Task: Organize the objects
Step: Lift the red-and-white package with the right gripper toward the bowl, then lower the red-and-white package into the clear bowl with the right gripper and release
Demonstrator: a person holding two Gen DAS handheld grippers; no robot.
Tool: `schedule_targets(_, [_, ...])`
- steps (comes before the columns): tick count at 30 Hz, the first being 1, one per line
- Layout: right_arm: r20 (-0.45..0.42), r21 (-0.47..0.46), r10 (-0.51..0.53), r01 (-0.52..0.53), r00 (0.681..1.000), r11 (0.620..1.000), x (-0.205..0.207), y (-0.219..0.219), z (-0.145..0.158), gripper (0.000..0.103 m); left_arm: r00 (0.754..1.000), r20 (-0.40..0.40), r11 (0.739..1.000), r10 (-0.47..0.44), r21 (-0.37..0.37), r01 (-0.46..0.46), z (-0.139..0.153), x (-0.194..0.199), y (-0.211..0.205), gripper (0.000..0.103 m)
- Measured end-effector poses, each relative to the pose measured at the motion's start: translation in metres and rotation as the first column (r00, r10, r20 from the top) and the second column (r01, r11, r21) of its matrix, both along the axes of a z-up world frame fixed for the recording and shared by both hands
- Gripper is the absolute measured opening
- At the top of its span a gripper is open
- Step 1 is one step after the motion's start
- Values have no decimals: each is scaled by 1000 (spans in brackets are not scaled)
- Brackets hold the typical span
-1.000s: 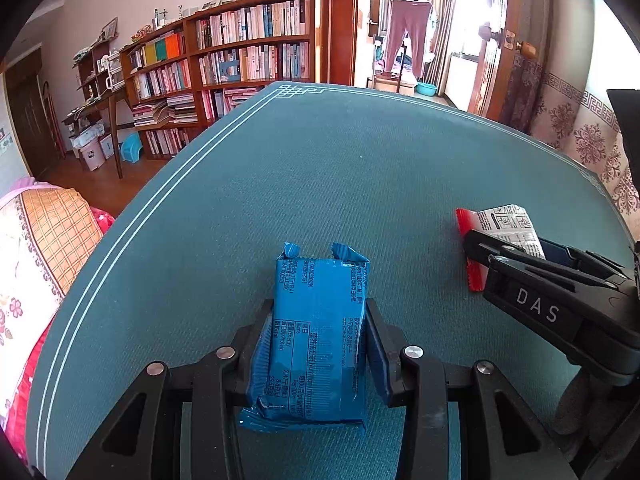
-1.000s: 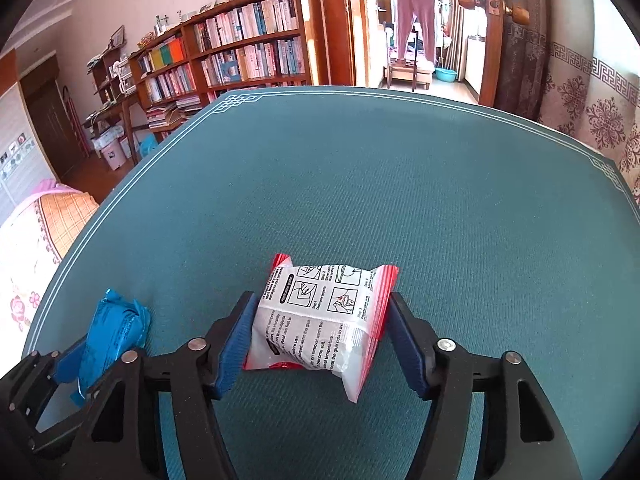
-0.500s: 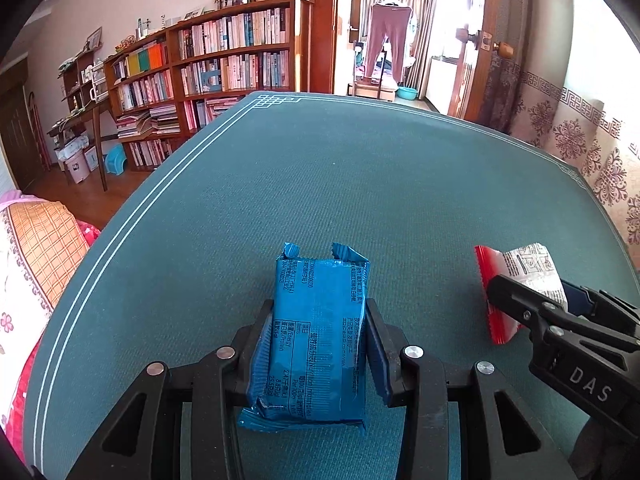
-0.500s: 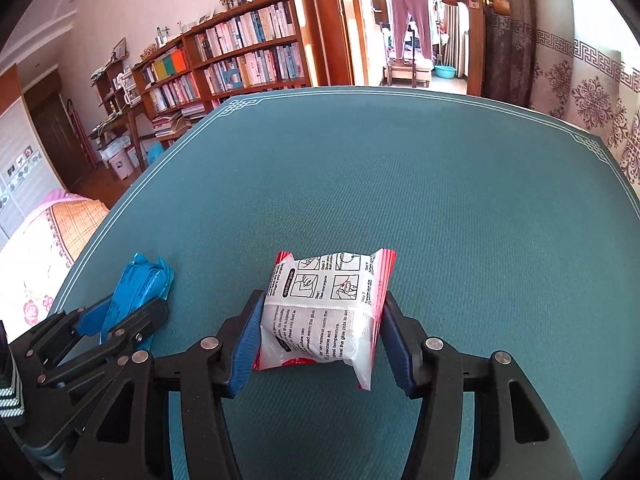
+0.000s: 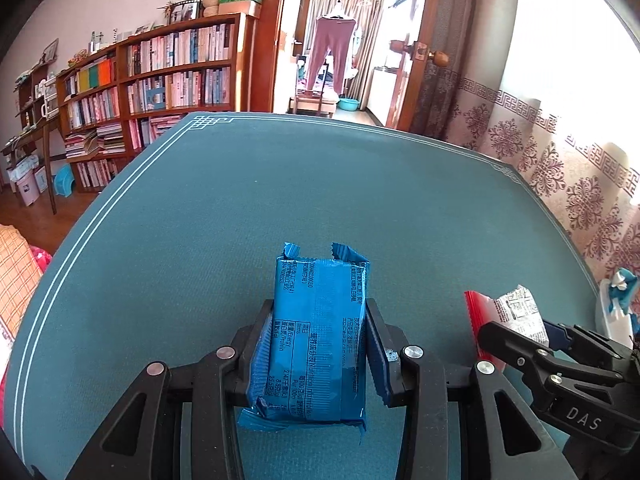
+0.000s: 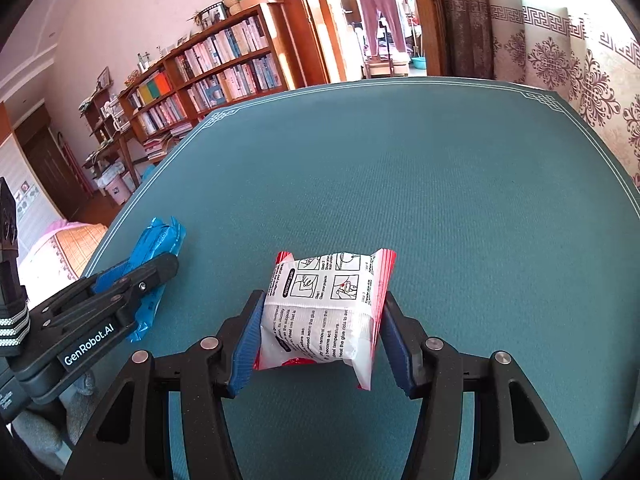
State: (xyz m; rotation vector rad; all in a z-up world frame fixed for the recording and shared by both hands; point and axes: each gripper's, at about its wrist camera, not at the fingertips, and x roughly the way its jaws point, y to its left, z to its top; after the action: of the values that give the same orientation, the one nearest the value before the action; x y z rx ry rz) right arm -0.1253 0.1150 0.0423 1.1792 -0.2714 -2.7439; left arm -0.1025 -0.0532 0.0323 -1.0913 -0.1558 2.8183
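My left gripper (image 5: 320, 344) is shut on a blue snack packet (image 5: 318, 336) and holds it above the teal table (image 5: 280, 184). My right gripper (image 6: 322, 328) is shut on a white and red packet (image 6: 326, 312), also held above the table. In the left wrist view the right gripper (image 5: 520, 344) shows at the lower right with the white and red packet (image 5: 516, 312). In the right wrist view the left gripper (image 6: 132, 284) shows at the left with the blue packet (image 6: 158, 240).
A white and blue object (image 5: 618, 300) sits at the table's right edge. A bookshelf (image 5: 160, 92) stands beyond the far left edge, patterned curtains (image 5: 560, 168) to the right, and a doorway with hanging trousers (image 5: 332, 52) behind.
Both grippers have risen and tilted up with their packets still held. The right gripper has dropped lower and further right in the left wrist view.
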Motion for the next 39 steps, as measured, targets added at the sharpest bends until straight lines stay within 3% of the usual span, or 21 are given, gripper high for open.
schedule_targets(7, [-44,31,-13,15,999,999,31,8,13,57,998,-30,998,-63,-18,62,4,7,13,44])
schedule_targets(22, [-127,33,-132,137,983,990,102,61,42,57,997,-12,996,-70,-62,69,-5,8,24,44])
schedule_targets(32, [-181,62,-318,334,931,941,139,136,68,57,998,-7,994,-70,-84,69,-6,9,29,44])
schedule_targets(39, [-177,78,-429,447,886,891,142,196,78,57,998,-1,993,-67,-95,67,-7,8,34,44])
